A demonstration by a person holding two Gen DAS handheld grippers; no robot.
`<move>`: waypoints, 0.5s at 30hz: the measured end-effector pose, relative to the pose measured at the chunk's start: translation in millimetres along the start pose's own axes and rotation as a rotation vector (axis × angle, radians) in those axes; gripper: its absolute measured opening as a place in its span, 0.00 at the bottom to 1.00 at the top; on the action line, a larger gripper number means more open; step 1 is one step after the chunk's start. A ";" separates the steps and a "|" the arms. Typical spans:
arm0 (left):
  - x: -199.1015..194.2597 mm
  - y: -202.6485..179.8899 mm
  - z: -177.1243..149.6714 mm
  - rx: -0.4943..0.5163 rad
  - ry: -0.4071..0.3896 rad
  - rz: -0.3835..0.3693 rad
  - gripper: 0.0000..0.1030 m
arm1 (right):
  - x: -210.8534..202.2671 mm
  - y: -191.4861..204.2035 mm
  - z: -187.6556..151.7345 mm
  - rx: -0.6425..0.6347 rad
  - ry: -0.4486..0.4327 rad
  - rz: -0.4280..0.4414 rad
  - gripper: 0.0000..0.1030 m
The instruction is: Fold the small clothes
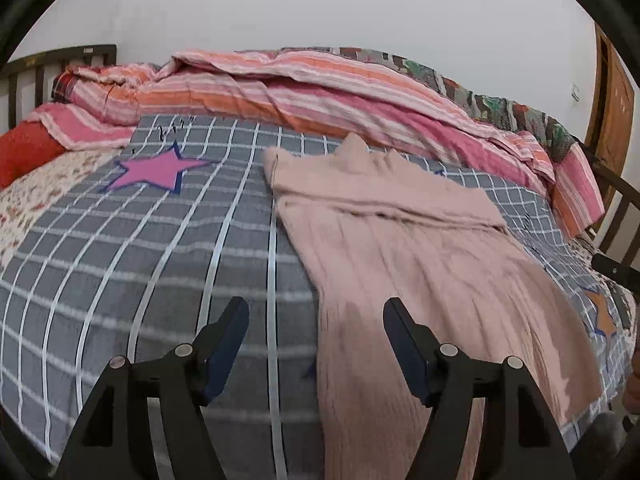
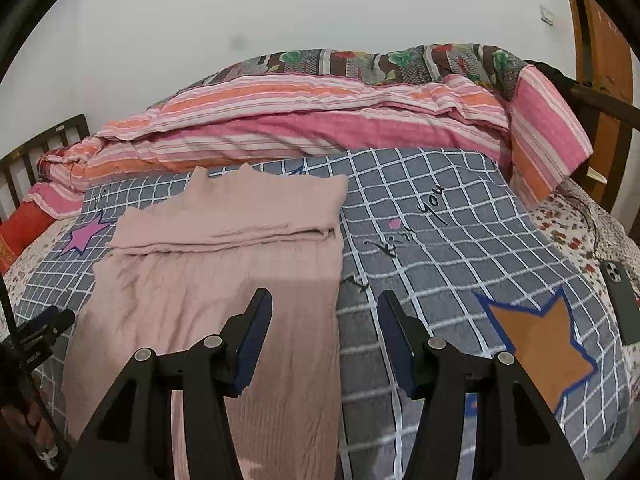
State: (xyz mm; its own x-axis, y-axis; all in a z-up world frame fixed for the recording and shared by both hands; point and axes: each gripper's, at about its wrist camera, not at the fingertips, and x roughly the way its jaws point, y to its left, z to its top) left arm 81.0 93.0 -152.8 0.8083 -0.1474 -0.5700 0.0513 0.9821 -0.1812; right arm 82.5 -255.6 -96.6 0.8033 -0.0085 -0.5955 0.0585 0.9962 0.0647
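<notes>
- Left gripper (image 1: 316, 306) hangs open over bed, nothing btwn jaws; left finger above grey check cover (image 1: 160, 248), right finger above sweater's left edge.
- Right gripper (image 2: 325, 300) also open, empty; sweater's right edge runs btwn its fingers, no pad touching cloth.
- Pink sweater (image 2: 224, 280) lies flat on cover, collar twd far side, sleeves folded across chest, hem twd near edge.
- Striped pink/orange quilt (image 2: 320, 120) bunched along far side, by wall.
- Pink star (image 1: 156, 170) printed left of sweater, orange star (image 2: 540, 344) right of it.
- Phone (image 2: 622, 300) face-down near bed's right edge, well apart from sweater.
</notes>
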 end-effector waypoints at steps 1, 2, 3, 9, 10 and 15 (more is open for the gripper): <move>-3.8 -0.3 -3.8 0.004 0.006 -0.001 0.66 | 0.0 0.0 0.0 0.000 0.000 0.000 0.53; -8.2 -1.0 -8.1 0.009 0.014 0.003 0.66 | -4.3 0.0 -2.7 0.001 0.006 -0.005 0.53; -12.8 -1.7 -12.3 0.015 0.018 0.001 0.66 | -11.7 0.0 -5.7 0.002 0.011 -0.009 0.53; -32.8 -1.0 -30.8 -0.004 0.037 -0.015 0.66 | -32.7 0.5 -23.0 0.013 0.030 -0.021 0.53; -34.8 -1.0 -32.1 -0.005 0.037 -0.016 0.66 | -35.1 0.5 -27.9 0.017 0.038 -0.020 0.53; -46.0 0.8 -37.1 -0.023 0.035 -0.026 0.66 | -39.5 0.4 -43.6 0.020 0.071 -0.023 0.53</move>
State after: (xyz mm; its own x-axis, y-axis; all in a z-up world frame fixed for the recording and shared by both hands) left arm 22.1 96.3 -156.4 0.7857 -0.1770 -0.5927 0.0579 0.9750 -0.2145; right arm 24.9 -251.0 -107.9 0.7575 -0.0249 -0.6524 0.0895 0.9938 0.0660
